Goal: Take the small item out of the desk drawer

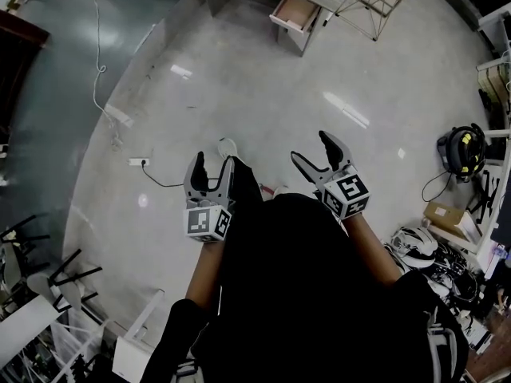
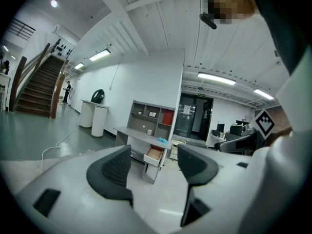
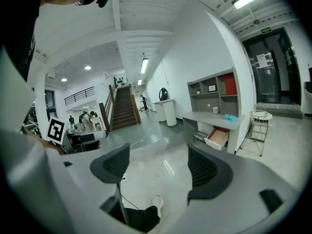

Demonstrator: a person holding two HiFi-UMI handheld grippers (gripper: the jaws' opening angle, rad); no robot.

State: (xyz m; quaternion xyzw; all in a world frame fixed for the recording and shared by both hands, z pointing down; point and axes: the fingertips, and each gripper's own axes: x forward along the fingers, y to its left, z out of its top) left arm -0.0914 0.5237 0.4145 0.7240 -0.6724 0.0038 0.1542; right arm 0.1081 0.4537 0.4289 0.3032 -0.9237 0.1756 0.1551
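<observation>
The left tool (image 1: 214,166) is being held released, jaws apart, nothing between them. The right tool (image 1: 313,150) is likewise being held released and empty. Both are being carried side by side above the floor (image 1: 263,94). The drawer (image 1: 294,11) is being seen pulled out of the surface (image 3: 200,115), well apart from both tools. The small item cannot be made out inside it. A teal object (image 3: 229,117) is lying on the surface.

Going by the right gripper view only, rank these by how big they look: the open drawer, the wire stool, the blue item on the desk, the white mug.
1. wire stool
2. open drawer
3. blue item and white mug: too alike to rank
</observation>
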